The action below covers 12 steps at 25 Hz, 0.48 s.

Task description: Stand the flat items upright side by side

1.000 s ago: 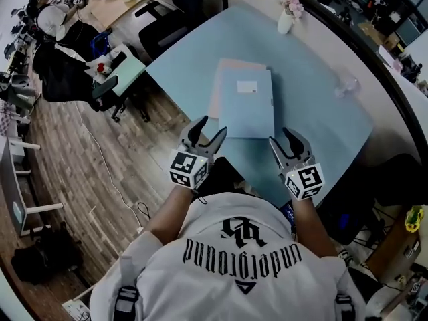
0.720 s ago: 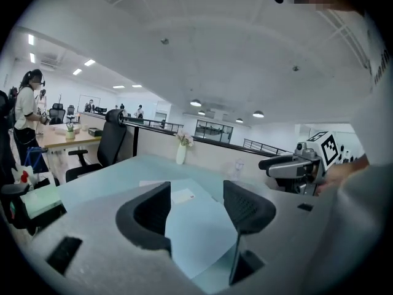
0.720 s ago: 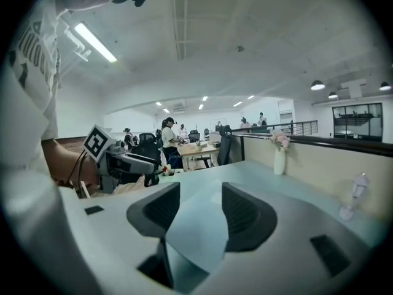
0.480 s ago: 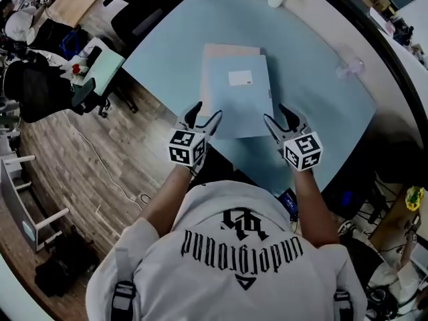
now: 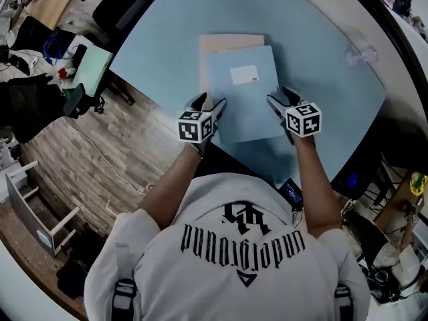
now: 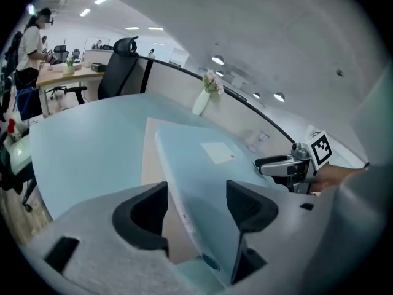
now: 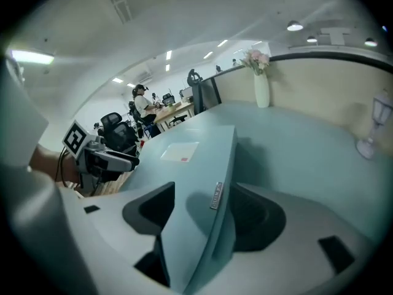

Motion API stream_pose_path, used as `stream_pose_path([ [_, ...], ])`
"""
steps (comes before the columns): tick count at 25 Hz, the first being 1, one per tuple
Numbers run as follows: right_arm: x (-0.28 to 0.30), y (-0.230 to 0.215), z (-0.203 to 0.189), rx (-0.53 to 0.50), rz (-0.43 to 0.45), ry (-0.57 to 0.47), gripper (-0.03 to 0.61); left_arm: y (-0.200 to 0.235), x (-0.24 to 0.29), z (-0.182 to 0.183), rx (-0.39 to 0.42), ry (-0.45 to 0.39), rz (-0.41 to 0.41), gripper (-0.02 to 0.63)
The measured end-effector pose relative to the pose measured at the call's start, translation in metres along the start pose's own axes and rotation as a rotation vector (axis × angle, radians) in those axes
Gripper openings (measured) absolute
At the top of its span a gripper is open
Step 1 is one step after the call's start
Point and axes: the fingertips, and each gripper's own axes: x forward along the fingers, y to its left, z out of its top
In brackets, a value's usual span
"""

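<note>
On the pale blue counter, near the edge closest to the person, a light blue folder lies flat on top of a beige folder, which shows past its far and left edges. A white label sits on the blue folder's upper face, toward the far end. The left tongs are at the folder's near left edge and the right tongs at its near right edge, facing each other across its width. In the left gripper view the jaws stand wide apart, and the folder's left edge runs up between them: the right-hand jaw sits over the blue cover, while a strip of the beige folder shows beside the left-hand jaw, so neither pad is plainly pressing. In the right gripper view the jaws are likewise spread wide, straddling the folder's right edge, where a small tab is set into the side; one jaw is over the cover and the other is beyond the edge, over the counter. Each pair of tongs can be seen from the other's camera, low over the folder. Farther along the counter, a white vase with pale flowers stands by the raised partition, and a clear stemmed glass stands well to the right of the folders.
</note>
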Motion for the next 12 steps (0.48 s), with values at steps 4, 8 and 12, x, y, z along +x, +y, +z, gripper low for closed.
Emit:
stream_pose_path([
  [4,0.02,-0.003,-0.013,0.092,0.043,0.065,0.255,0.003,0.019,-0.009,-0.017,0.087,-0.035,0.306],
  [8,0.026,-0.005,-0.016,0.104,0.044,0.087,0.256,0.007,0.028,-0.013,-0.011,0.13,-0.047,0.292],
  [12,0.027,-0.008,-0.014,0.111,0.022,0.078,0.255,0.007,0.031,-0.008,0.001,0.143,-0.046,0.282],
])
